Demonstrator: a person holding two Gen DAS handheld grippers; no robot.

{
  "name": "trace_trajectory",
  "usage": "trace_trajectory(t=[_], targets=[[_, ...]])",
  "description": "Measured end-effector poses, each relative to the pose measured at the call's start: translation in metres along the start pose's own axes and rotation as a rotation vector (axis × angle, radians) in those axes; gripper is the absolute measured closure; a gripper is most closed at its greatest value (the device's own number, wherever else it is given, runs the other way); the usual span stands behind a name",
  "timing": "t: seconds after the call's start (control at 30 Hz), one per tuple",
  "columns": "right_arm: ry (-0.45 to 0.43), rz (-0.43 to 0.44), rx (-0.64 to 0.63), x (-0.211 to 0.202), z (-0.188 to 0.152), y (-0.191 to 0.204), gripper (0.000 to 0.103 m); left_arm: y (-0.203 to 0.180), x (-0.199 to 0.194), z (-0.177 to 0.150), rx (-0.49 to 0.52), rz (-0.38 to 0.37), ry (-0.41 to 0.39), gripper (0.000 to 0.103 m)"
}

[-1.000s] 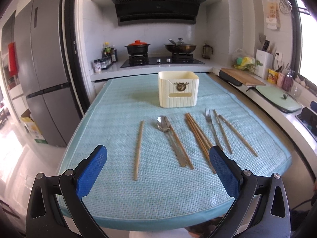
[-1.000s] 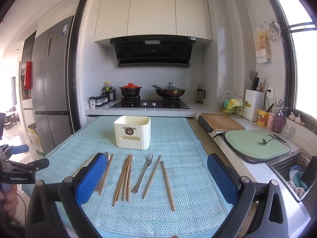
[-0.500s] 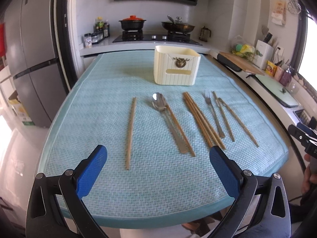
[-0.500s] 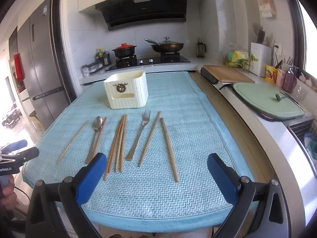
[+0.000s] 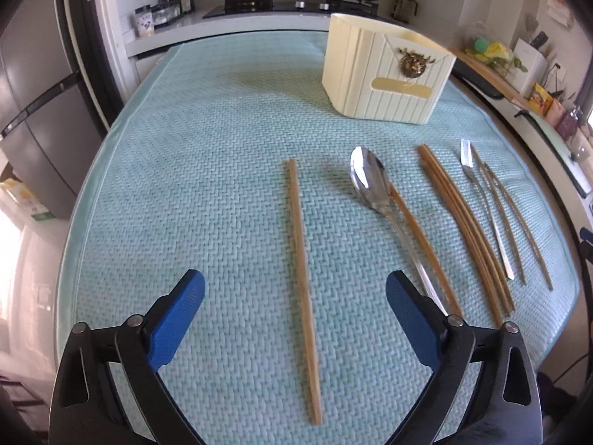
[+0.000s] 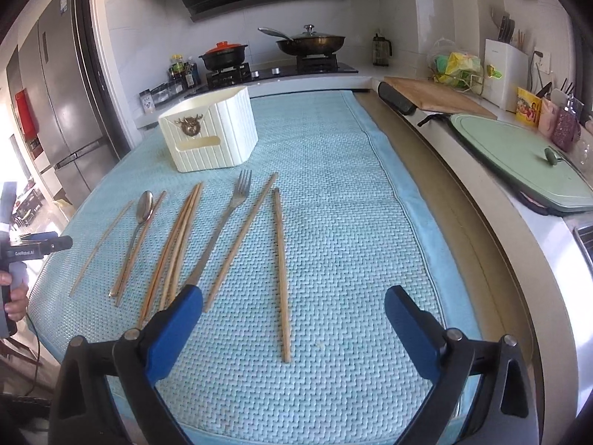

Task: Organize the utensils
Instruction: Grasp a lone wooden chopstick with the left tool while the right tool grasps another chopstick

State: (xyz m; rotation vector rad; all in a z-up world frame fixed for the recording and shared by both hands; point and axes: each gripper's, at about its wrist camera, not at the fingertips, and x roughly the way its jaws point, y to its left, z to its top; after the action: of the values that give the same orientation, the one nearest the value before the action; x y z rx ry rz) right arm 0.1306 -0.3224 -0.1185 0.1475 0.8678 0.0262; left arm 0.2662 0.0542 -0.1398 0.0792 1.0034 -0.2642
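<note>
Pale blue woven mat [image 5: 185,185]; cream ribbed holder [image 5: 385,74], seemingly bronze emblem [image 5: 412,65]; tan chopsticks [image 5: 302,237]; silver spoon [image 5: 370,181].

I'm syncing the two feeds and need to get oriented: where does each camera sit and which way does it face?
Left wrist: on the left tool, open, low over the mat's left part, facing a lone chopstick and the stove behind; only its fingers show.
Right wrist: on the right tool, open, over the mat's right part, facing the rightmost chopstick; the left hand shows at the edge.
Shared: holder, spoon, fork.
</note>
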Motion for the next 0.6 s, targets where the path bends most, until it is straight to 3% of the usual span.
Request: trace_trajectory(t=[0.23,0.3,0.33,0.43,0.57,0.6], targets=[[0.186,0.065,-0.106,0.092,0.048,0.005,0.030,0.004,0.054,0.032,0.050,0.012,0.103,0.023],[0.227,0.053,-0.124,0.117,0.062,0.008,0.045,0.005,0.063,0.038,0.072,0.018,0.128,0.026],[0.250,0.055,-0.140,0.129,0.068,0.010,0.045,0.006,0.067,0.040,0.078,0.018,0.141,0.028],[0.307,0.045,-0.184,0.157,0.082,0.021,0.062,0.007,0.070,0.045,0.089,0.011,0.153,0.031],[0.343,0.028,-0.233,0.171,0.097,0.033,0.071,0.003,0.072,0.052,0.108,0.010,0.180,0.041],[0.349,0.022,-0.233,0.174,0.101,0.034,0.080,0.001,0.072,0.053,0.112,0.002,0.180,0.054]])
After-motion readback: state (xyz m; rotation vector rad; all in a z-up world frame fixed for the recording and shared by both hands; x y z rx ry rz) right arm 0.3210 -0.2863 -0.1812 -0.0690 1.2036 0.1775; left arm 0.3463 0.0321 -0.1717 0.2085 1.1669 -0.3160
